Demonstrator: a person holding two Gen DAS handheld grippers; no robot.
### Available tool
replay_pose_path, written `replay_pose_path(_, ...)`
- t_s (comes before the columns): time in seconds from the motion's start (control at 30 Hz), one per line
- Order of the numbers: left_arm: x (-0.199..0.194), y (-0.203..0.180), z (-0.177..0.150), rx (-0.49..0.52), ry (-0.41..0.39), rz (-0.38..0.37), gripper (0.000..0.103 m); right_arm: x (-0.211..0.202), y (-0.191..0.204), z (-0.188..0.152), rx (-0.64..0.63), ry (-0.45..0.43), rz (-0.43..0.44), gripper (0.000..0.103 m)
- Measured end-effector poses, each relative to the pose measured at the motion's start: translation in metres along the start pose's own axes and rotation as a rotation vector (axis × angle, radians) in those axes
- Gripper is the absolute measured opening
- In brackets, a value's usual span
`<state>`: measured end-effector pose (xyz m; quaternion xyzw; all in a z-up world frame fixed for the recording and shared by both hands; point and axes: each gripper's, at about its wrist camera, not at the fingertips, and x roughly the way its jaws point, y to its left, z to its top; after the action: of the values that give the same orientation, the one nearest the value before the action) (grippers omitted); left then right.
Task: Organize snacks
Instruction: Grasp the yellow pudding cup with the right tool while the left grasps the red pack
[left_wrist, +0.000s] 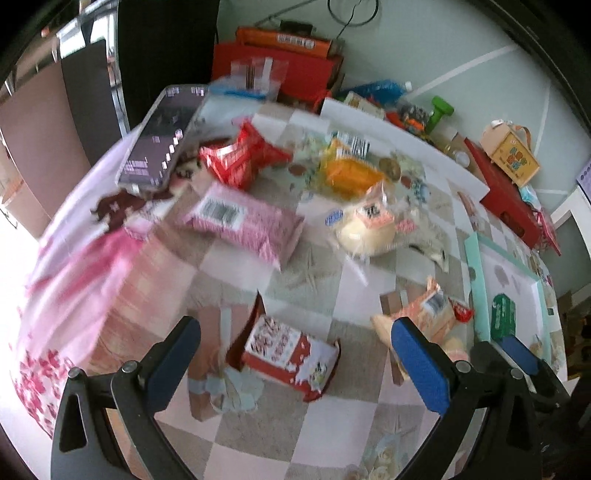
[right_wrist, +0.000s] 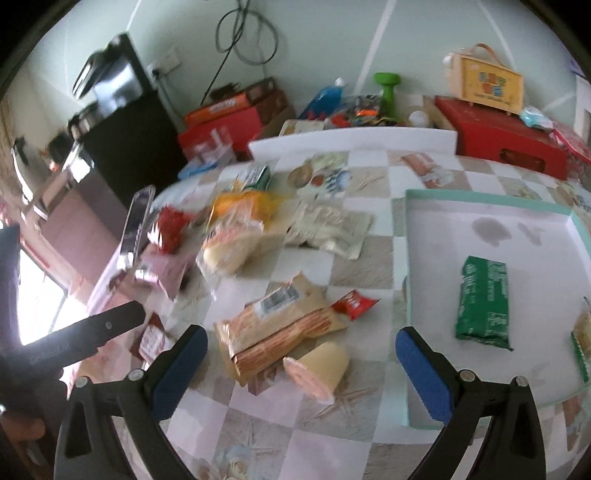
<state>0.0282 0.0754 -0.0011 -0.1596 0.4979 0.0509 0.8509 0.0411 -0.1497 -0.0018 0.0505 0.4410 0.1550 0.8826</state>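
Snacks lie scattered on a checkered tablecloth. My left gripper is open and empty above a red and white snack box. Beyond it lie a pink packet, a red packet, an orange packet and a pale bun in clear wrap. My right gripper is open and empty above a tan biscuit packet and a cream wedge-shaped snack. A teal-rimmed tray at the right holds a green packet. A small red sachet lies beside the biscuit packet.
A phone rests propped at the table's far left. Red boxes, a green dumbbell, a yellow toy case and clutter line the far edge. A white board lies at the back. The left gripper's finger shows at the left.
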Motion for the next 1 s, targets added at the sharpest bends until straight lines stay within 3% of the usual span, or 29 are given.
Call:
replay_pose_path(0.2, 0.019, 0.002, -0.004, 0.009, 0.082, 0.016, 0.103, 0.012, 0.008, -0.005, -0.054, 0.043, 0.010, 0.101)
replay_pose_path(0.4, 0.037, 0.004, -0.003, 0.015, 0.147, 0.014, 0.103, 0.032, 0.006, -0.010, -0.069, 0.121, 0.003, 0.088)
replay_pose_path(0.63, 0.051, -0.002, -0.004, 0.058, 0.194, 0.046, 0.103, 0.049, 0.003, -0.017, -0.095, 0.178, -0.007, 0.087)
replay_pose_path(1.0, 0.072, -0.003, -0.006, 0.079, 0.239, 0.082, 0.103, 0.059, 0.003, -0.024, -0.159, 0.193, -0.028, 0.087)
